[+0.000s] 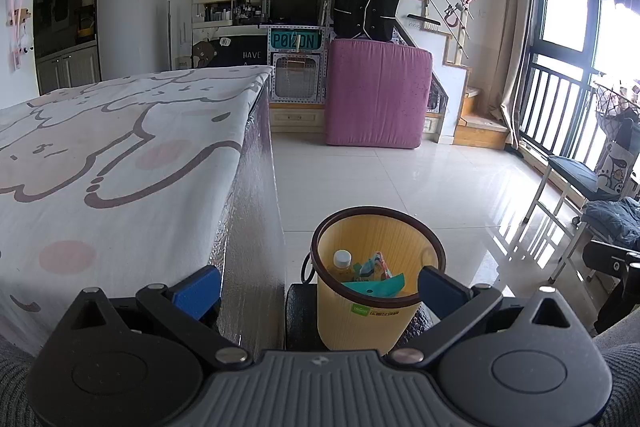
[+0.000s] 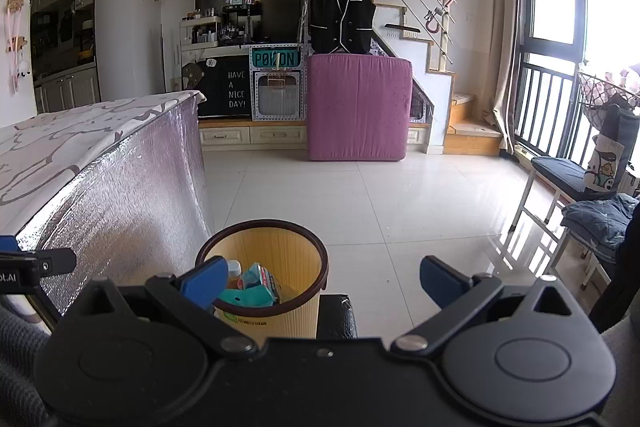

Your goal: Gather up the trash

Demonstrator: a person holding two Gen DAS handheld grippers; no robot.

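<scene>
A yellow waste bin point(image 1: 370, 323) with a dark brown rim stands on the floor beside the table. Inside it lie a white-capped bottle point(image 1: 342, 261), a colourful wrapper point(image 1: 378, 265) and a teal scrap point(image 1: 376, 287). My left gripper point(image 1: 318, 291) hangs open above and just behind the bin, its blue fingers empty. In the right wrist view the same bin point(image 2: 276, 319) sits low and left of centre, with the wrapper and teal scrap point(image 2: 252, 287) showing inside. My right gripper point(image 2: 322, 281) is open and empty; its left finger overlaps the bin's rim.
A table point(image 1: 120, 155) with a cartoon-print cloth and silvery foil side fills the left. A black block point(image 2: 338, 315) sits beside the bin. A pink upright mattress point(image 1: 376, 95), stairs and a chair point(image 2: 560, 179) with clothes by the window stand around the white tiled floor point(image 2: 400, 211).
</scene>
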